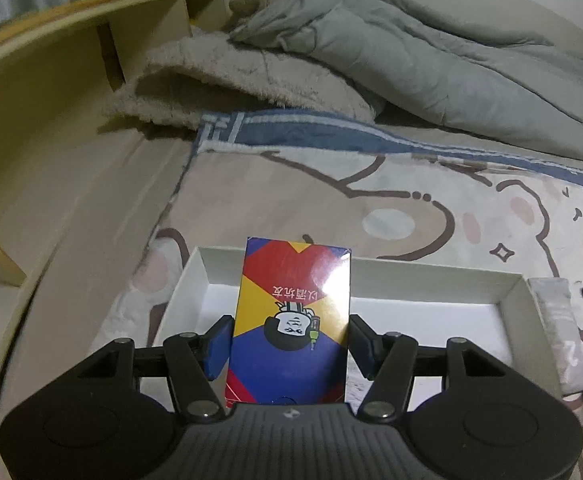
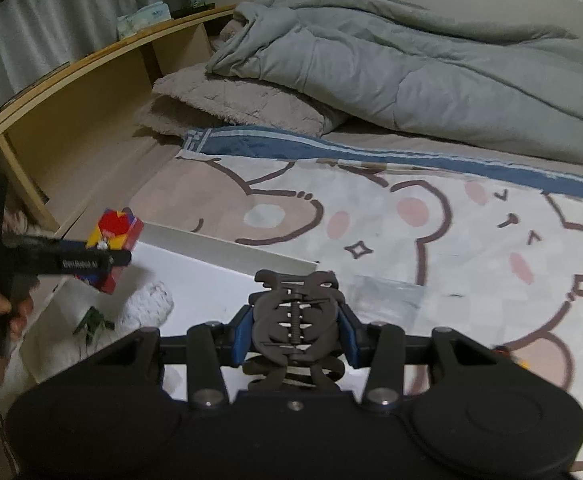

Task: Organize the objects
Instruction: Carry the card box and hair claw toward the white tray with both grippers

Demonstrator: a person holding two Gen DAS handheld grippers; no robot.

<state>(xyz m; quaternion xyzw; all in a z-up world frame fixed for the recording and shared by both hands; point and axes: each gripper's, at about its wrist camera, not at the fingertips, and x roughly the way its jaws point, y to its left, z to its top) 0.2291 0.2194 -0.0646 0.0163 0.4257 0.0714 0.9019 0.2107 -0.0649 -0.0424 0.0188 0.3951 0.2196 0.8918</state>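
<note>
My left gripper [image 1: 290, 340] is shut on a red, yellow and blue card box [image 1: 291, 300], held upright above a shallow white box [image 1: 431, 276] that lies on the bed. In the right wrist view the same left gripper [image 2: 111, 256] comes in from the left in a person's hand, and the card box [image 2: 117, 228] hangs over the white box's [image 2: 227, 250] far left corner. My right gripper [image 2: 295, 332] is shut on a black hair claw [image 2: 295, 312], its blue pads pressing both sides, over the white box's right part.
Inside the white box lie a small green item [image 2: 91, 322] and a white knitted thing [image 2: 147, 304]. A bear-print blanket [image 2: 411, 216] covers the bed, with a grey duvet [image 2: 411, 72] and a fluffy beige pillow [image 2: 231, 104] behind. A wooden headboard shelf [image 2: 71, 120] runs along the left.
</note>
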